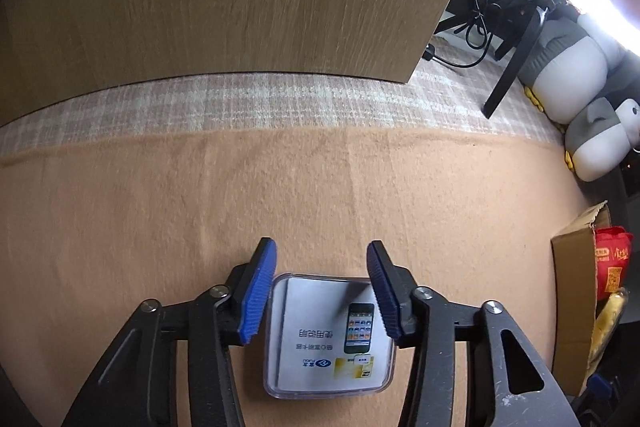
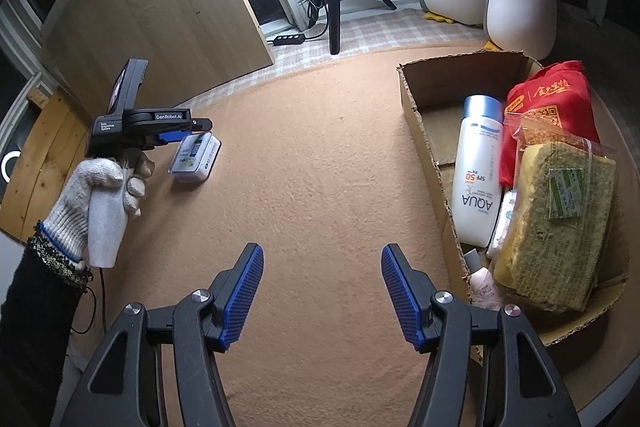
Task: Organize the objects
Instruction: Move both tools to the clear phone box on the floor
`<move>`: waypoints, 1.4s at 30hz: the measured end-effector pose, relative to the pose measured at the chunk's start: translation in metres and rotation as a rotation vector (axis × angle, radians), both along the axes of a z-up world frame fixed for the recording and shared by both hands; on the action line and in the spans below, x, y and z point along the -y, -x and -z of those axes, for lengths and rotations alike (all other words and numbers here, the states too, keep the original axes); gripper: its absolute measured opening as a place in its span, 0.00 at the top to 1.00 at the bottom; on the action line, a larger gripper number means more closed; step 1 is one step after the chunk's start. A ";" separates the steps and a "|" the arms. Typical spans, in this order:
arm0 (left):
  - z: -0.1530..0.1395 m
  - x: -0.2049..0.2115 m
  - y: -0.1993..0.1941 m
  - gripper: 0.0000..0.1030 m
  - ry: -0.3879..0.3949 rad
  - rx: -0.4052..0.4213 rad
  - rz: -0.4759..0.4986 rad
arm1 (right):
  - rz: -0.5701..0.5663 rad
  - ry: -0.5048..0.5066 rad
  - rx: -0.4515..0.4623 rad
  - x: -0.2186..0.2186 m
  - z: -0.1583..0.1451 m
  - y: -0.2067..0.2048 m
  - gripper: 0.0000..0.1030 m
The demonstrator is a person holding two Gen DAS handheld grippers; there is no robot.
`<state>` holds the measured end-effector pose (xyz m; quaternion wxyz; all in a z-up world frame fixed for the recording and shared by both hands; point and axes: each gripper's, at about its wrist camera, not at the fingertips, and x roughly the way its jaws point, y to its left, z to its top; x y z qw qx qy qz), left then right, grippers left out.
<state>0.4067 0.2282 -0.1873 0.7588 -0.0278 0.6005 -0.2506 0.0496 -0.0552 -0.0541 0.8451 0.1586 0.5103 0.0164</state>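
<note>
Left tongs point(image 1: 322, 287) straddle the clear plastic case point(image 1: 328, 335) lying on the tan desk point(image 1: 200, 207), pads apparently gripping its 2 smooth, rigid, light, probably slippery side walls; right tongs point(image 2: 322, 293) gape empty.

The clear case's point(image 1: 328, 335) near edge hides behind the left claw point(image 1: 322, 291).

1. Clear plastic case point(image 1: 328, 335) with a printed phone card inside lies flat on the tan blanket.
2. Open cardboard box point(image 2: 416, 95) holds a white AQUA bottle point(image 2: 476, 171), red pouch point(image 2: 548, 95) and yellow-green packet point(image 2: 556, 223).
</note>
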 end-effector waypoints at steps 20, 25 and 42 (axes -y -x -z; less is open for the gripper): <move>0.000 -0.033 0.138 0.54 0.086 -0.024 -0.026 | -0.087 -0.050 0.000 -0.031 0.004 -0.008 0.44; -0.005 -0.053 0.162 0.47 0.156 -0.068 -0.053 | -0.114 -0.075 -0.025 -0.042 0.012 -0.011 0.44; -0.011 -0.097 0.193 0.38 0.254 -0.052 0.087 | -0.162 -0.227 -0.120 -0.086 0.049 -0.026 0.44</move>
